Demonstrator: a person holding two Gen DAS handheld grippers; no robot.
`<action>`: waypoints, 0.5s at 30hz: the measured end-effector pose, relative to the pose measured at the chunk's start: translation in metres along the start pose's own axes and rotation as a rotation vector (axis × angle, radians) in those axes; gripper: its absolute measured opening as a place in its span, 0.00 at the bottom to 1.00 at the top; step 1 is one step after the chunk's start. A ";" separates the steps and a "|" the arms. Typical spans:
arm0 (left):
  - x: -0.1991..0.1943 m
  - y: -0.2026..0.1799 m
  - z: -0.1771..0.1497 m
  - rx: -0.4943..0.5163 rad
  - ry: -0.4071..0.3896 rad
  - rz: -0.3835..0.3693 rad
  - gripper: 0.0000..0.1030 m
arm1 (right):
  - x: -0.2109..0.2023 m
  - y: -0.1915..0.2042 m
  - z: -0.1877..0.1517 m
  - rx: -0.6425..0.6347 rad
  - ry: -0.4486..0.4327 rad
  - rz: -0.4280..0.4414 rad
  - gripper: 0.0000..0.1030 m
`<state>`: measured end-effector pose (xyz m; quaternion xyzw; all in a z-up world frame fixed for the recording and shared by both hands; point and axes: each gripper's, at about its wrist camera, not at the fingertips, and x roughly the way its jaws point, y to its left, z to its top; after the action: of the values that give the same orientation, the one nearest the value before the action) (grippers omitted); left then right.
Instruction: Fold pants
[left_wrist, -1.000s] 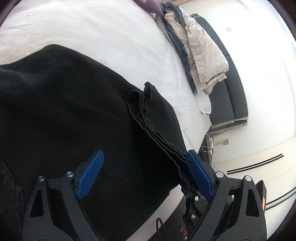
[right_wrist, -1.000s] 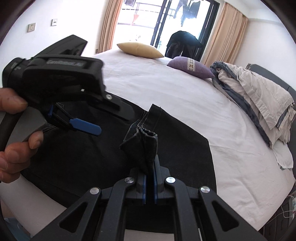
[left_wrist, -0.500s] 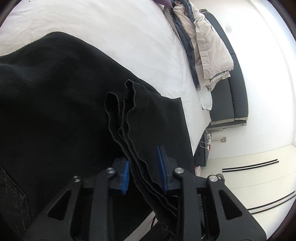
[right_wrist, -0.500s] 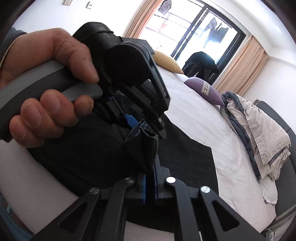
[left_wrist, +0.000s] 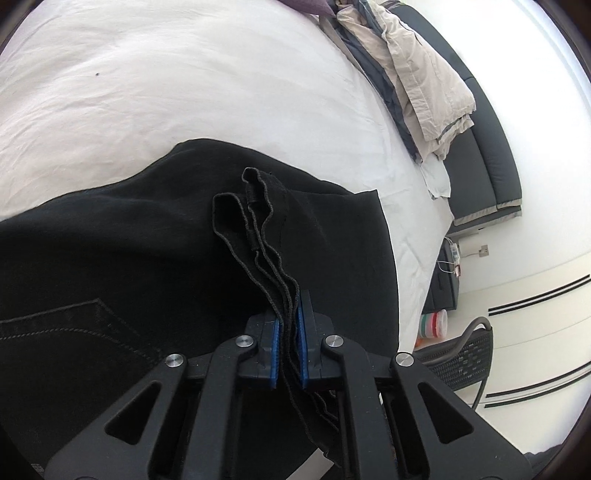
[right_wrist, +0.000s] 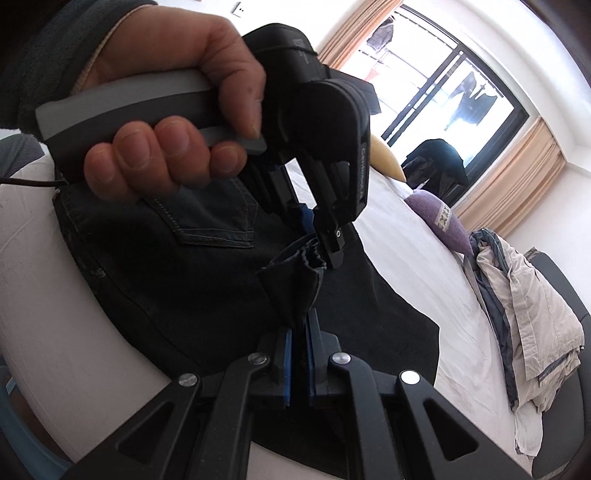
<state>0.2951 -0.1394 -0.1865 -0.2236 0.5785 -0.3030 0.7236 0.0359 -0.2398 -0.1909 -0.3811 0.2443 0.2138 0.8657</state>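
Both grippers, left (left_wrist: 288, 343) & right (right_wrist: 300, 363), w/ jaws pinching the pants' (right_wrist: 192, 280) bunched hem above the bed (left_wrist: 184, 92); layers could slip out, undoing the fold.

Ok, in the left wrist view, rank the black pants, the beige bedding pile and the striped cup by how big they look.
1. pants, though nearest the camera
2. bedding pile
3. striped cup
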 end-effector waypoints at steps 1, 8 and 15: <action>-0.009 0.011 -0.012 -0.003 0.002 0.008 0.06 | 0.000 0.003 0.000 -0.005 0.000 0.007 0.07; -0.021 0.035 -0.040 0.004 0.002 0.055 0.06 | 0.004 0.013 -0.001 -0.053 0.009 0.044 0.07; -0.028 0.058 -0.057 -0.011 0.009 0.056 0.06 | 0.009 0.012 0.003 -0.074 0.023 0.056 0.07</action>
<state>0.2462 -0.0769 -0.2196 -0.2097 0.5895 -0.2805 0.7279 0.0371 -0.2287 -0.2015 -0.4084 0.2566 0.2426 0.8417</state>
